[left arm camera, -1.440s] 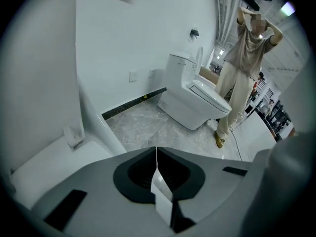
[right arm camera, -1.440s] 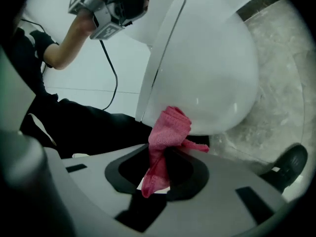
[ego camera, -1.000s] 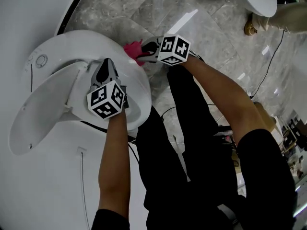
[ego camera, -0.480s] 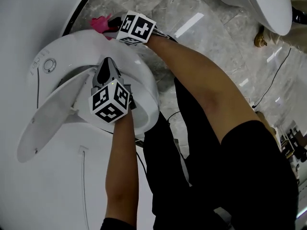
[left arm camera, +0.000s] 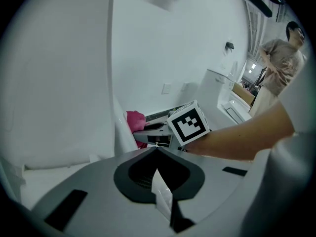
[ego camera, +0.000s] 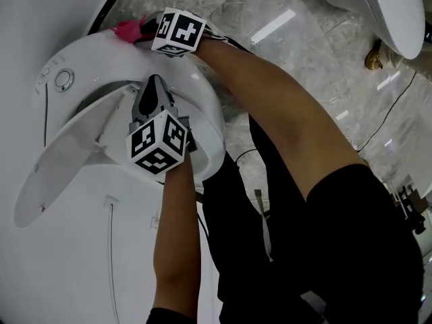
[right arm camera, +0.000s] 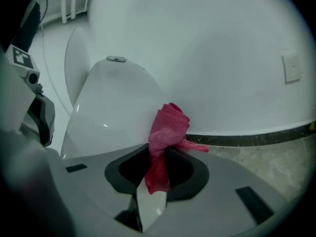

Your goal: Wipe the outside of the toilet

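The floor is a grey marble-patterned tile floor (ego camera: 290, 39) with a gloss finish. A white wall (right arm camera: 222, 43) meets it at a black baseboard strip (right arm camera: 256, 139). A white rectangular wall plate (right arm camera: 292, 67) is mounted on the wall, above the strip.

The white ceramic toilet (ego camera: 202, 103) stands at the left of the scene with its far side close to the wall. Its oval white lid (ego camera: 61, 160) is raised. A round chrome flush button (ego camera: 63, 79) sits on the top surface.

The right gripper (ego camera: 145, 32) reaches to the far side of the toilet. Its jaws are clamped on a pink microfibre cloth (right arm camera: 165, 132), which bunches out past the tips and lies against the toilet's outer shell, just above the baseboard strip (the gap between shell and wall is narrow here).

The left gripper (ego camera: 154, 81) is over the toilet rim, beside the raised lid; contact cannot be judged. Its jaws are closed together with nothing between them.

The person's right forearm crosses over the near rim and hides part of the shell.

A second white ceramic fixture (ego camera: 378, 5) stands at the far right. A person in beige clothing (left arm camera: 279, 65) stands beyond it.
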